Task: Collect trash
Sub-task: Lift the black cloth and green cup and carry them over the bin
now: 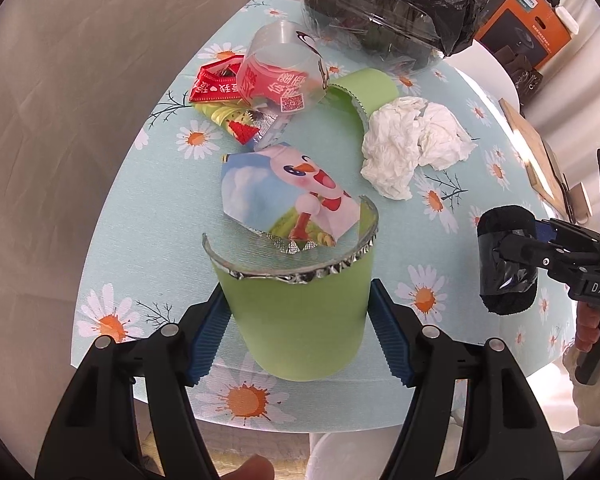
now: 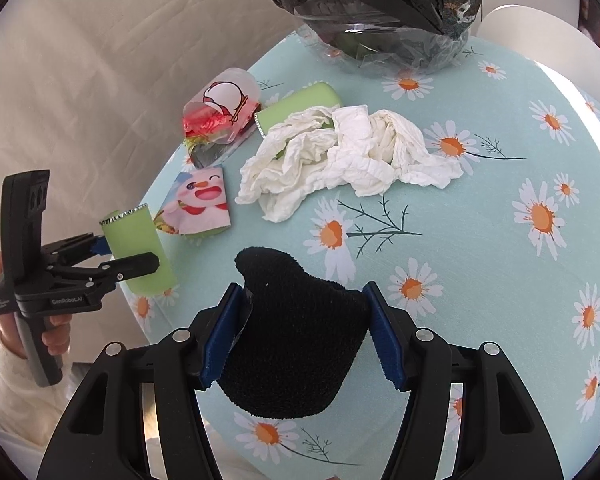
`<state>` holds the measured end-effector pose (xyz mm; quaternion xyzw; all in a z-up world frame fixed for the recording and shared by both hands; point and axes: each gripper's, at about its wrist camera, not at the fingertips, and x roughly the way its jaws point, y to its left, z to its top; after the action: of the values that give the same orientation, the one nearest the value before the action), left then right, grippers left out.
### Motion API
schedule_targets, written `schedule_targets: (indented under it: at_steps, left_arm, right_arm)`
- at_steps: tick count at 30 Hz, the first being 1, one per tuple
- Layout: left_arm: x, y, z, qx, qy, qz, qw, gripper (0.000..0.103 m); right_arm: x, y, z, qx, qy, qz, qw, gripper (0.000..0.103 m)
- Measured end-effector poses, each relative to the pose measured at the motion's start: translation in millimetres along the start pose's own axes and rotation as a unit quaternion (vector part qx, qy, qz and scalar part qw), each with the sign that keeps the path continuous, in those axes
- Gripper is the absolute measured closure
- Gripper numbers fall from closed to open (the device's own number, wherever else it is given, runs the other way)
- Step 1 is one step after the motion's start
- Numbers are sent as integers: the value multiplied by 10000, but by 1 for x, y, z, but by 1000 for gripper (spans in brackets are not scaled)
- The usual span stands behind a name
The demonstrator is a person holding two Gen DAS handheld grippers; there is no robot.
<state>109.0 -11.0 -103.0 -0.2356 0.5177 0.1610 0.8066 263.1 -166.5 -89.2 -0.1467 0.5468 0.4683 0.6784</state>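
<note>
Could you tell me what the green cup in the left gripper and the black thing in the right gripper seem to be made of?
Green cup: probably matte plastic or coated paper, smooth and opaque, with a crinkled, shiny foil remnant around its rim. Black thing: likely foam or sponge, with a fuzzy, light-absorbing surface and a soft outline.

Behind everything hangs a creased beige fabric backdrop [image 1: 60,100], filling the whole left side of both views. The round worktop [image 1: 428,204] wears a pale blue cloth printed with white-and-orange daisies, curving away toward the upper right. Bright daylight washes out its right edge in the right wrist view. Off the worktop at the upper right of the left wrist view sits an orange and black box [image 1: 528,20], and a wooden board [image 1: 536,152] lies at the right edge.
</note>
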Motion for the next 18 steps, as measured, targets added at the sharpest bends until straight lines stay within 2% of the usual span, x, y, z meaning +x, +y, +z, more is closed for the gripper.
schedule_targets:
  at_steps: [9,14,18]
  left_arm:
    - [-19,-19,4,283,-118,191,9993,35]
    - [-30,-35,9,621,-165,317,9974,35]
    - [-38,-47,17,805,-277,271,9960,35]
  right_arm:
    - [-39,-10,-11,123,-378,-144,9991,46]
    - [-57,-19,-19,283,-637,-195,9974,46]
    - [-72,-27,-27,371,-903,-267,9949,46]
